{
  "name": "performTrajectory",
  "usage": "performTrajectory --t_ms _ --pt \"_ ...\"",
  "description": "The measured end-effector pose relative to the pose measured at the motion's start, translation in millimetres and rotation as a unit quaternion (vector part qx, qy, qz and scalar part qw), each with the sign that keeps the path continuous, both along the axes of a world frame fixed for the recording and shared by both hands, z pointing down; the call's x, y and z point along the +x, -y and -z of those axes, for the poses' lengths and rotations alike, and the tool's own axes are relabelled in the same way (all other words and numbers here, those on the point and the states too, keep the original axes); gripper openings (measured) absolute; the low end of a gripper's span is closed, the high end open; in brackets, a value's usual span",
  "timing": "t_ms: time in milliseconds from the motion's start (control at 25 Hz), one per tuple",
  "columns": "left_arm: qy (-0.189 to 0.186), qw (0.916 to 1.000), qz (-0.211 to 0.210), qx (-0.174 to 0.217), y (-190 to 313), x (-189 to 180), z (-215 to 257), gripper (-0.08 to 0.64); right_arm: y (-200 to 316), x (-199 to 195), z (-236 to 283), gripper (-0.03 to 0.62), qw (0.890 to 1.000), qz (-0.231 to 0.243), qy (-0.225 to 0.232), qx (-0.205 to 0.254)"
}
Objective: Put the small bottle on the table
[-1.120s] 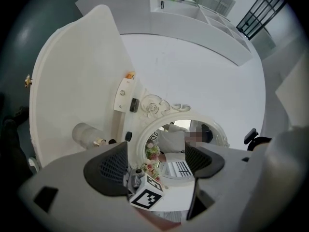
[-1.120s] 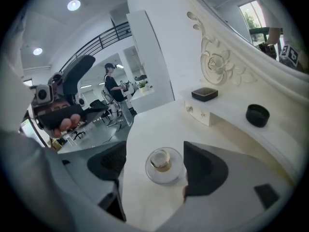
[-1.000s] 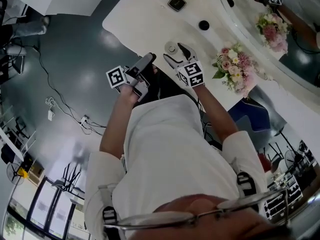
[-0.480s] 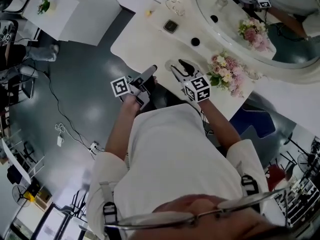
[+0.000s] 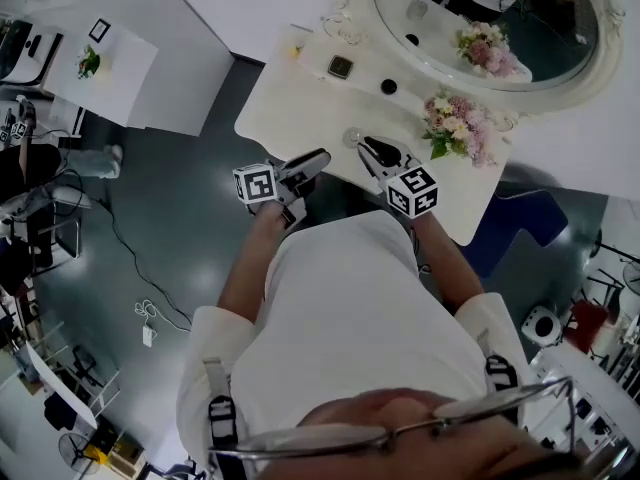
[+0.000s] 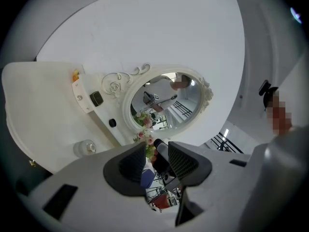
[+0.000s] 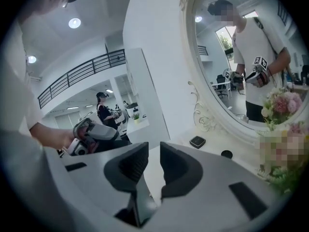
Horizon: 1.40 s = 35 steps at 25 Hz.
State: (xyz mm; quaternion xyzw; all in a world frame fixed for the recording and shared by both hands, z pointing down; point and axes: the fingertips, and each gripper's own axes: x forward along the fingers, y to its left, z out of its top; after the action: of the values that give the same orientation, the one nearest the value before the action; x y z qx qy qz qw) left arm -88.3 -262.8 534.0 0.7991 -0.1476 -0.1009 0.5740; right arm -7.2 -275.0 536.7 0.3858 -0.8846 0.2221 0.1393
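Observation:
The small bottle, round and of clear glass, stands on the white dressing table near its front edge; in the left gripper view the small bottle lies left of the jaws. My left gripper hovers off the table's front edge, left of the bottle. Its jaws are closing with nothing between them. My right gripper points at the table just right of the bottle and apart from it. Its jaws are closing to a narrow gap, also empty. The bottle is hidden in the right gripper view.
An oval mirror in an ornate white frame stands at the table's back. A pink flower bunch sits right of the bottle. Farther back lie a black square box and a black round piece. Dark floor lies left.
Both grippers' jaws have narrowed from wide open. The head view has pulled back and now takes in the whole mirror; the grippers stay by the bottle at the table's front edge.

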Motion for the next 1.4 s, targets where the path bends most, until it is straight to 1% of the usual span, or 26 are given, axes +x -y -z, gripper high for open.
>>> performTrajectory --t_ms 80,240,400,520,640,840,920,1000,1120,1200,1320,1400 --pt "0.008 0.9997 -0.014 0.016 -9 -7 5 0.129 -11 -5 8 0.066 1.000 -0.007 0.002 0.008" --pt "0.024 0.9973 -0.051 0.047 -31 -22 14 0.075 -32 -12 26 0.044 0.999 -0.036 0.025 0.016" --pt "0.043 0.9925 -0.081 0.081 -50 -37 28 0.032 -57 -20 39 0.028 0.997 -0.064 0.020 0.027" --pt "0.048 0.9889 -0.098 0.100 -63 -45 34 0.008 -79 -32 44 0.013 0.997 -0.061 0.011 0.038" --pt "0.045 0.9866 -0.112 0.110 -74 -50 35 0.005 -104 -38 48 0.008 0.997 -0.059 0.003 0.048" --pt "0.036 0.9843 -0.128 0.116 -90 -47 37 0.005 -137 -21 57 0.006 0.993 -0.105 -0.007 0.052" --pt "0.035 0.9828 -0.137 0.118 -96 -40 37 0.005 -146 -10 53 0.006 0.991 -0.122 -0.023 0.049" --pt "0.040 0.9805 -0.147 0.124 -104 -32 36 0.005 -154 0 46 0.006 0.989 -0.133 -0.048 0.044" --pt "0.050 0.9785 -0.147 0.135 -117 -23 37 0.005 -165 6 44 0.006 0.989 -0.125 -0.068 0.045" --pt "0.055 0.9786 -0.132 0.148 -118 -17 41 0.005 -168 10 46 0.006 0.990 -0.114 -0.070 0.051" --pt "0.052 0.9792 -0.109 0.163 -121 -8 50 0.005 -173 16 46 0.006 0.991 -0.098 -0.078 0.054" --pt "0.059 0.9768 -0.101 0.179 -126 -2 54 0.005 -177 22 44 0.006 0.991 -0.085 -0.088 0.054"
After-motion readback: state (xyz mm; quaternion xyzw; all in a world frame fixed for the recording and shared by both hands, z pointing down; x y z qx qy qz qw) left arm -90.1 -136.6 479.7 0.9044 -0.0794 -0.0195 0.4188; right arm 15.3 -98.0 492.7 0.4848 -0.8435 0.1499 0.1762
